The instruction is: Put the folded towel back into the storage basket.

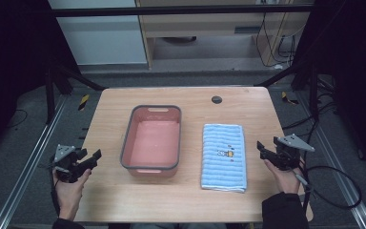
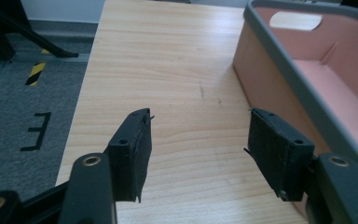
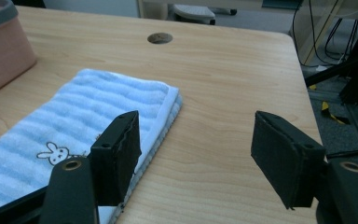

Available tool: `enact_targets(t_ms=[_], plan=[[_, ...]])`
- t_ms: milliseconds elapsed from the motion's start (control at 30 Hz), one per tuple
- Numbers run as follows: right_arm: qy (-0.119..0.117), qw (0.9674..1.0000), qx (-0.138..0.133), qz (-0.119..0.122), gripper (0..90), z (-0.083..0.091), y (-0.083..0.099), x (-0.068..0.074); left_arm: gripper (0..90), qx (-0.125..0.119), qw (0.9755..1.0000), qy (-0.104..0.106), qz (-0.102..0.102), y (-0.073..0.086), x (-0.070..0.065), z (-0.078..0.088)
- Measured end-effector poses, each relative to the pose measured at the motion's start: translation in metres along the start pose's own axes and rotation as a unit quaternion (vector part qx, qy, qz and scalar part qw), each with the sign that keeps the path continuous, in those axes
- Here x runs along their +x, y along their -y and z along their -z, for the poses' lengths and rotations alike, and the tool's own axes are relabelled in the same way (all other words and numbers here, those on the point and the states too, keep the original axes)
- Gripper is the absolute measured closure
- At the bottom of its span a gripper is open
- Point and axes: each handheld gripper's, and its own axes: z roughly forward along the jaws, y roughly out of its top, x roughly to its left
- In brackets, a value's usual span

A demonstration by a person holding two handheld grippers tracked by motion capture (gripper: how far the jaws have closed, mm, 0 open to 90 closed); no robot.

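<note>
Left gripper [image 1: 96,155] at the table's [image 1: 181,198] near-left edge: jaws wide apart, empty. Right gripper [image 1: 260,148] near the right edge: likewise. Between them lie a pink tub [image 1: 151,141], seemingly empty, and a folded blue towel [image 1: 224,156], apart.

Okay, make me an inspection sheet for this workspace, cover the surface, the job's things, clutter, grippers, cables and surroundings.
Surface: wooden table, with a round grommet hole near the far edge.
Job's things: empty pink bin with grey rim, centre; folded blue striped towel lying flat to its right, apart from it.
Clutter: nothing seen.
Grippers: left gripper open, at the table's left edge; right gripper open, beside the towel; both hold nothing.
Cables: black cable trailing from the right gripper.
Surroundings: grey floor, black frame bars, yellow-black tape marks.
</note>
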Motion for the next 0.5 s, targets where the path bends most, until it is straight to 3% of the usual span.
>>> enact_targets(t_ms=[100,267,467,500], plan=[[-0.005,1.0000,-0.007,0.004,32.9,0.003,-0.004,0.001,36.5,-0.001,1.0000,0.006,0.006,-0.003,-0.002,0.003],[-0.004,0.9999,-0.003,0.013,32.9,0.007,-0.010,0.003,34.5,-0.010,0.9997,0.017,-0.011,-0.011,-0.013,0.010],[-0.017,0.9997,-0.001,0.015,31.2,0.009,-0.015,0.005,33.0,-0.032,0.9983,0.042,-0.025,-0.022,-0.029,0.021],[-0.030,0.9995,-0.001,0.010,30.3,0.010,-0.018,0.005,32.7,-0.035,0.9981,0.044,-0.027,-0.024,-0.031,0.023]])
